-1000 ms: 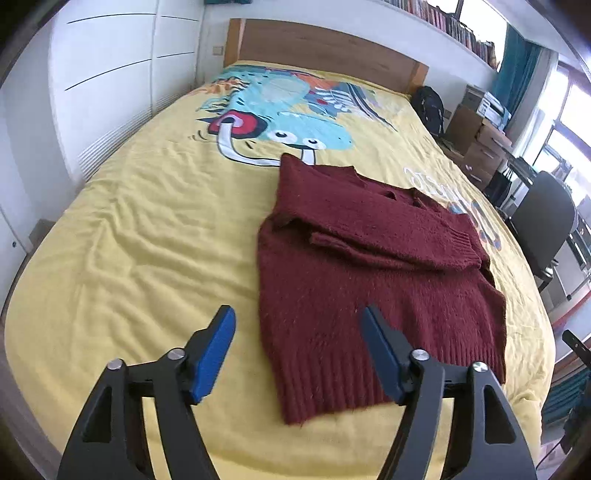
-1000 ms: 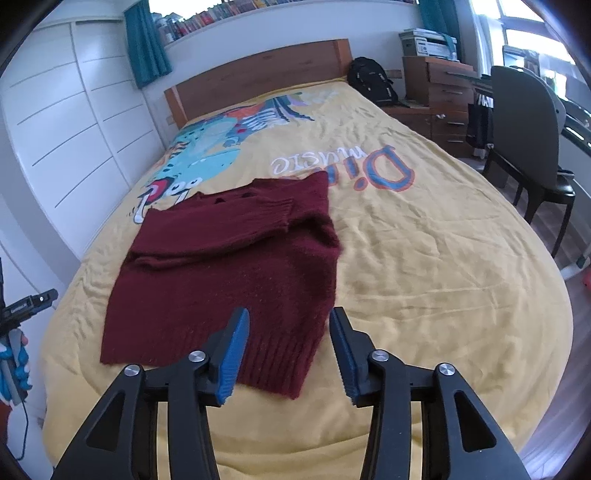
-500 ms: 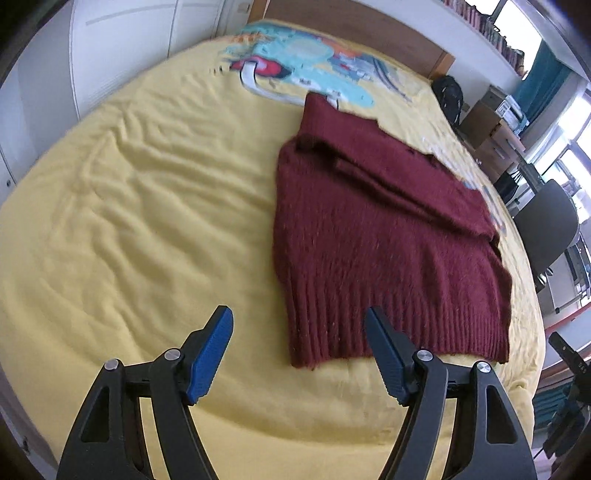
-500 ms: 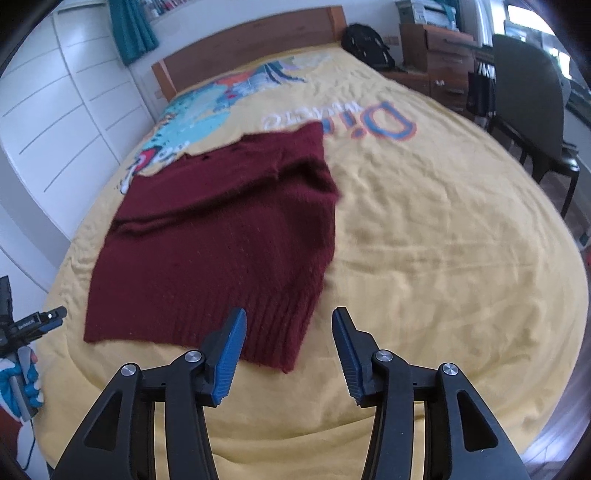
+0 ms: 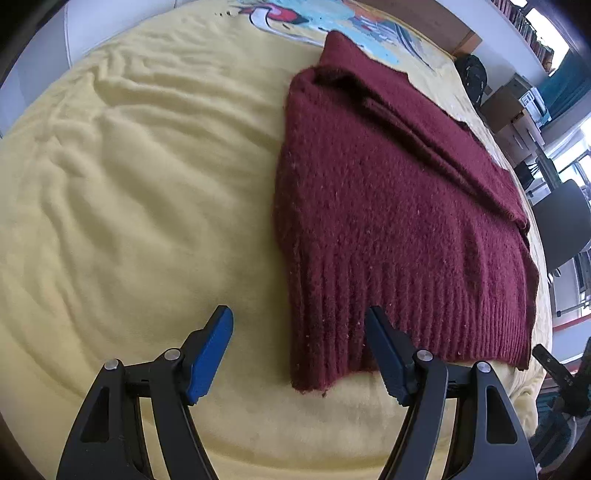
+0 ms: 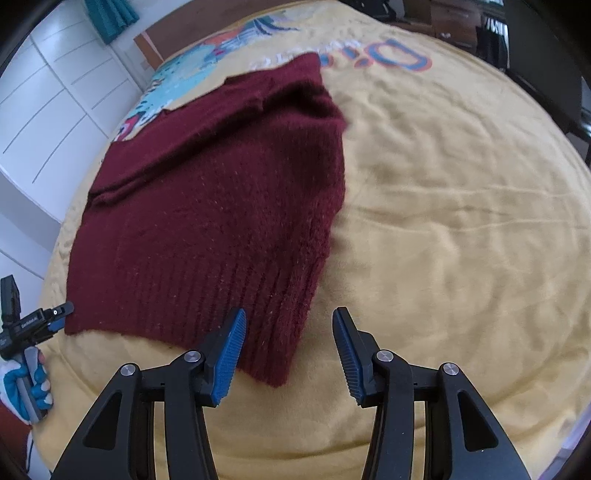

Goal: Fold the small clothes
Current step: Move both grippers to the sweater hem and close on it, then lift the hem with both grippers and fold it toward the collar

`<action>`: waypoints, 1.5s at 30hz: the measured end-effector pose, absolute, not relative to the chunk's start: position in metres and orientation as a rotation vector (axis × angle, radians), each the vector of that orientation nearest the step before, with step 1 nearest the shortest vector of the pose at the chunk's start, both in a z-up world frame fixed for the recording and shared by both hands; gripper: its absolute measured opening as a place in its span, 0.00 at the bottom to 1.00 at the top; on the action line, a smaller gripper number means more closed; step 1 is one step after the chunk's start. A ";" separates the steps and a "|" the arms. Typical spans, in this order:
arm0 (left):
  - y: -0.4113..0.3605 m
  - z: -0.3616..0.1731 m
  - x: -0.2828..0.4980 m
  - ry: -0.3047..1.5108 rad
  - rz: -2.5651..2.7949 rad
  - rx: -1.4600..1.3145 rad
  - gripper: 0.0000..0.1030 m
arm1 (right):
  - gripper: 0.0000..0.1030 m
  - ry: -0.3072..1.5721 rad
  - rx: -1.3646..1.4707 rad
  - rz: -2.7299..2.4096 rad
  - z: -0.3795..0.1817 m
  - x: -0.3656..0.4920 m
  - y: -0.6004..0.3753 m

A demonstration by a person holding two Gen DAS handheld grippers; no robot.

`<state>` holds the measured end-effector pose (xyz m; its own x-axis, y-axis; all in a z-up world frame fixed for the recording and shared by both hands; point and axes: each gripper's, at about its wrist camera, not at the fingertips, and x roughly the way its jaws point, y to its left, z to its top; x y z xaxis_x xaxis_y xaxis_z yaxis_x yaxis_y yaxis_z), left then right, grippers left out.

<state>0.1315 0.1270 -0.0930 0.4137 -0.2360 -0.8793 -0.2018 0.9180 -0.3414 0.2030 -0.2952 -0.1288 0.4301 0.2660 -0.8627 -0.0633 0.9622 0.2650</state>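
Observation:
A dark red knit sweater (image 5: 388, 206) lies flat on the yellow bed cover (image 5: 140, 192), sleeves folded across its chest and ribbed hem towards me. It also shows in the right wrist view (image 6: 221, 206). My left gripper (image 5: 299, 325) is open and empty, its jaws straddling the hem's near left corner just above the cover. My right gripper (image 6: 288, 325) is open and empty, its jaws straddling the hem's near right corner. The left gripper (image 6: 55, 314) shows at the left edge of the right wrist view, in a gloved hand.
The bed cover (image 6: 461, 221) carries a cartoon print (image 5: 314, 14) and lettering (image 6: 399, 55) beyond the sweater. White wardrobe doors (image 6: 48, 110) stand left of the bed. A dark chair (image 5: 561, 221) and boxes (image 5: 513, 103) stand to its right.
Both grippers have moved down and forward to the sweater's hem corners, which now lie between the open jaws. The sweater has not moved.

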 end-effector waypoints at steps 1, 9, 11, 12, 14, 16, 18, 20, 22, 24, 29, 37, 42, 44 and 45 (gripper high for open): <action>0.127 -0.095 0.132 1.160 -0.036 -0.442 0.66 | 0.49 1.117 0.206 0.211 -0.132 0.205 -0.294; 0.128 -0.103 0.134 1.171 -0.114 -0.526 0.66 | 0.49 1.150 0.195 0.273 -0.145 0.215 -0.277; 0.129 -0.104 0.134 1.168 -0.135 -0.547 0.66 | 0.50 1.155 0.197 0.287 -0.147 0.217 -0.274; 0.128 -0.104 0.133 1.168 -0.146 -0.556 0.66 | 0.50 1.155 0.199 0.292 -0.148 0.218 -0.273; 0.128 -0.103 0.131 1.167 -0.171 -0.569 0.66 | 0.50 1.156 0.200 0.301 -0.149 0.219 -0.272; 0.127 -0.103 0.129 1.164 -0.192 -0.582 0.66 | 0.50 1.156 0.207 0.309 -0.149 0.219 -0.271; 0.128 -0.102 0.130 1.160 -0.205 -0.599 0.64 | 0.48 1.155 0.220 0.315 -0.149 0.219 -0.271; 0.130 -0.102 0.132 1.155 -0.219 -0.634 0.56 | 0.42 1.155 0.233 0.317 -0.149 0.220 -0.274; 0.136 -0.103 0.130 1.155 -0.224 -0.656 0.47 | 0.35 1.156 0.241 0.324 -0.149 0.219 -0.278; 0.142 -0.102 0.128 1.153 -0.223 -0.671 0.37 | 0.31 1.156 0.245 0.327 -0.148 0.217 -0.280; 0.149 -0.100 0.127 1.151 -0.225 -0.693 0.23 | 0.25 1.162 0.261 0.341 -0.147 0.217 -0.284; 0.148 -0.092 0.126 1.128 -0.235 -0.692 0.10 | 0.12 1.162 0.276 0.380 -0.143 0.214 -0.281; 0.144 -0.082 0.126 1.102 -0.245 -0.686 0.10 | 0.10 1.134 0.274 0.404 -0.131 0.213 -0.280; 0.143 -0.077 0.126 1.090 -0.250 -0.687 0.10 | 0.10 1.117 0.286 0.414 -0.126 0.212 -0.282; 0.143 -0.075 0.126 1.084 -0.252 -0.688 0.10 | 0.10 1.109 0.296 0.422 -0.123 0.212 -0.284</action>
<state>0.1260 0.1426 -0.0748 0.4643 -0.5084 -0.7253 -0.1366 0.7680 -0.6257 0.2118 -0.2835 -0.1231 0.3791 0.4695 -0.7974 -0.1799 0.8827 0.4341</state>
